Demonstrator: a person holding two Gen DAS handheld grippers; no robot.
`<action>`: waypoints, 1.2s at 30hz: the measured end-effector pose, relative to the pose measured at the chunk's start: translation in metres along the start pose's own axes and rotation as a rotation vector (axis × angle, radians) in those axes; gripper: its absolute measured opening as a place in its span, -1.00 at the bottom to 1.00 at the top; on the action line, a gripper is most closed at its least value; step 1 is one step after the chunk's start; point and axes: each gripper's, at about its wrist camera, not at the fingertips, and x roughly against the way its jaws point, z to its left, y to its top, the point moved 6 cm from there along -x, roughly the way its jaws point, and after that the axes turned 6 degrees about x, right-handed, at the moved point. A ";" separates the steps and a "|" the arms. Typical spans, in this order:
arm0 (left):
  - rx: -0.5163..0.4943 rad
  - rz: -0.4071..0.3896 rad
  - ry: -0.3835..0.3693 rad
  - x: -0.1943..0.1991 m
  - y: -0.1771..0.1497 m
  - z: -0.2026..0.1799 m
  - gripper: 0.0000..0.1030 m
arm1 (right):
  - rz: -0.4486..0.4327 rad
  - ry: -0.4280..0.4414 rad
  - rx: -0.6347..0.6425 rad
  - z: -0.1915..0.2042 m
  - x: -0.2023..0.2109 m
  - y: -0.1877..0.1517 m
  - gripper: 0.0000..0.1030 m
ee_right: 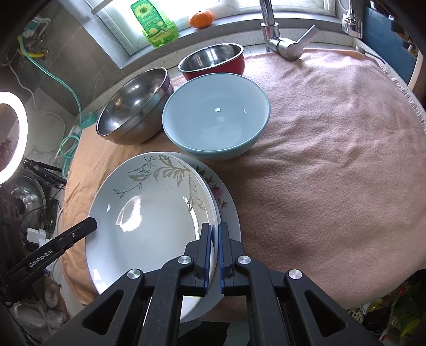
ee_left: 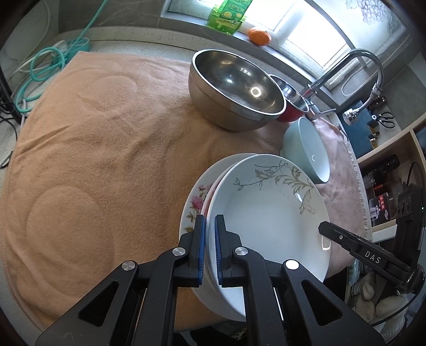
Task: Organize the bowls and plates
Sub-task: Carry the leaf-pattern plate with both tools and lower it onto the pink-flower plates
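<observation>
A: Your left gripper [ee_left: 209, 247] and right gripper [ee_right: 215, 252] are each pinching opposite rims of the leaf-patterned plate [ee_left: 269, 213].

B: It's sitting atop the flowered plate [ee_left: 193, 202] (perhaps another between). Beyond, the blue bowl [ee_right: 215, 117] and steel bowl [ee_right: 133, 106] are resting.

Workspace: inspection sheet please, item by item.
Surface: orange towel and pink towel over the counter.
Job's things: leaf-print plate tops a stack with a rose-print plate beneath; blue bowl, steel bowl, red bowl separate.
Clutter: orange, green bottle on the sill.
Grippers: left hand-held gripper and right hand-held gripper both shut on the leaf-print plate's rim, opposite sides.
Cables: teal hose coiled at the counter's edge.
Surroundings: faucet, window, ring light.
</observation>
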 end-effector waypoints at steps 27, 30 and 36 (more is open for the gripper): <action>-0.008 0.011 -0.004 0.003 0.002 0.002 -0.90 | 0.014 0.010 -0.006 0.002 -0.001 0.001 -0.85; -0.005 0.006 -0.005 0.006 0.004 0.004 -0.90 | 0.014 0.013 -0.013 0.001 0.000 -0.001 -0.85; 0.002 -0.005 -0.008 0.013 0.009 0.008 -0.90 | 0.009 0.022 -0.030 0.000 0.006 -0.002 -0.85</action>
